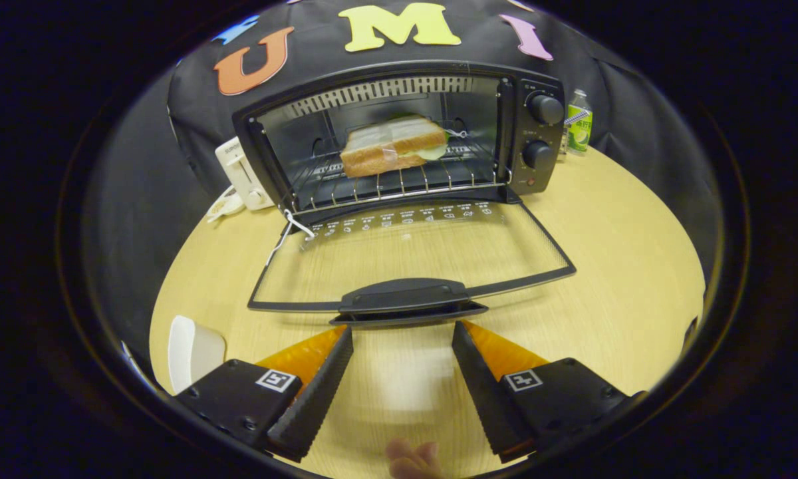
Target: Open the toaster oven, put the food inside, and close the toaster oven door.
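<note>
Bread (pixel 392 148) is seen on the rack inside the toaster oven (pixel 399 133), whose door (pixel 412 266) lies folded down on the worktop (pixel 625 266), its handle just ahead of the tool (pixel 402 329), held apart and empty.

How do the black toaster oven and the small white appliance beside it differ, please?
The black toaster oven is much larger than the small white appliance. The oven stands front-on with its glass door folded down flat, a sandwich on its rack; the white appliance sits half-hidden behind the oven's corner. Both rest on the wooden table. The tool, open, sits just short of the door handle.
</note>
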`<state>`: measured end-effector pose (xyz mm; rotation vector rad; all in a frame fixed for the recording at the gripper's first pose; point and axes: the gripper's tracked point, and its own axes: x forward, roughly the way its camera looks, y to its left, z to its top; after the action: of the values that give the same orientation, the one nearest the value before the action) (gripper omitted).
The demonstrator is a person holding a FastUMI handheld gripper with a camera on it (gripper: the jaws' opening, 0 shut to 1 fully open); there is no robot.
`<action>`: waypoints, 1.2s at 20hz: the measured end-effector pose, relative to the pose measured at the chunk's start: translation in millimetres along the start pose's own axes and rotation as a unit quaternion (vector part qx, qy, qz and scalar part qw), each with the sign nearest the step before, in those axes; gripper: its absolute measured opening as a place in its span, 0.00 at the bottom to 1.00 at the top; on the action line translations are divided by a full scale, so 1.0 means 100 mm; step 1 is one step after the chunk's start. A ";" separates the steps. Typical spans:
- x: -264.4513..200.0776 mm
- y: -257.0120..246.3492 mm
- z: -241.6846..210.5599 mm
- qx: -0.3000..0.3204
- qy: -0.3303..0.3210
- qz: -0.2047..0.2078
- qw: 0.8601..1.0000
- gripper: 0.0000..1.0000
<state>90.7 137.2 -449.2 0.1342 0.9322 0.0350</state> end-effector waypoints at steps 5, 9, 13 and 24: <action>-0.22 0.02 0.22 -0.004 -0.051 0.000 0.999 0.98; -0.37 0.02 0.36 0.011 -0.078 0.002 0.997 0.98; -0.40 0.10 0.60 -0.005 -0.131 -0.016 0.991 0.98; -0.24 0.11 1.12 -0.003 -0.213 0.002 0.977 0.98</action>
<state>166.7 135.0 -362.5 0.1317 0.5034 0.0113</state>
